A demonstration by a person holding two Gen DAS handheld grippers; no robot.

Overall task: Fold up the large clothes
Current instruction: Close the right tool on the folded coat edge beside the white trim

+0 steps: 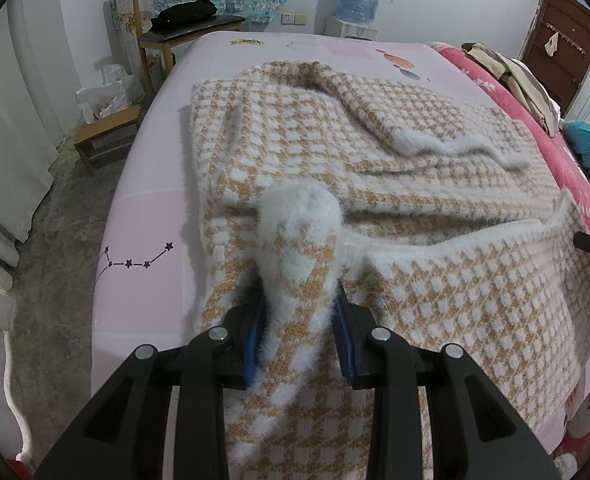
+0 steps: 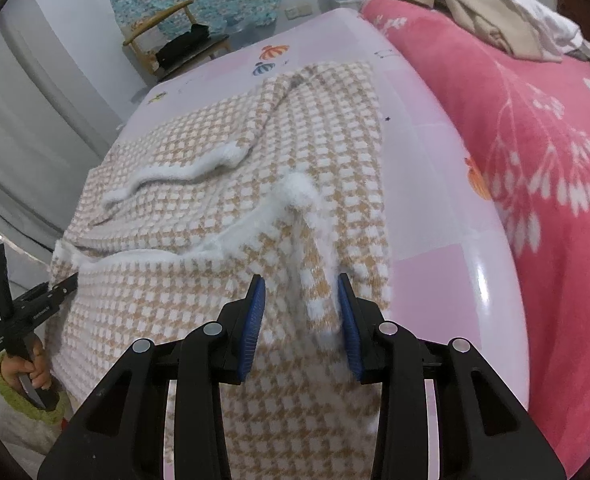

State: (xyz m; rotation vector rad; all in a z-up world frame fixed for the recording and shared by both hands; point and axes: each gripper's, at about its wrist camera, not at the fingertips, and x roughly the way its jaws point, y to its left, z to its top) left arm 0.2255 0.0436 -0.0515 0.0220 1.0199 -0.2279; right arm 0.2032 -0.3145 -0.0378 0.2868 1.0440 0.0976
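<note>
I hold one gripper in each hand above a bed with a pink sheet (image 1: 143,220). On the sheet lies a large knitted sweater (image 1: 375,184) in orange and white checks, with fluffy white edges. It covers most of the sheet in front of me, and its near part hangs toward me over the edge of the bed.

My left gripper (image 1: 301,312) is clenched on a bunched fold of the sweater. The fabric fills the space between the two blue pads (image 1: 255,344) and stands up beyond them as a thick roll with a white fluffy end. In the right wrist view, this gripper (image 2: 65,286) shows at the left edge, with my left hand (image 2: 27,372) on its handle and a green cuff around the wrist.

My right gripper (image 2: 300,300) has a narrow ridge of the sweater between its blue pads (image 2: 349,336). The ridge lies against the right pad, but a gap shows between it and the left pad, so I cannot tell if the grip is firm. The ridge runs away from me to a white fluffy tuft.

To the right of the pink sheet there is a red blanket (image 2: 535,160) with white flowers, and some beige clothes (image 2: 475,8) lie on it. Behind the bed stand a wooden chair (image 1: 187,32) with a black bag on it and a water dispenser (image 1: 359,0).
</note>
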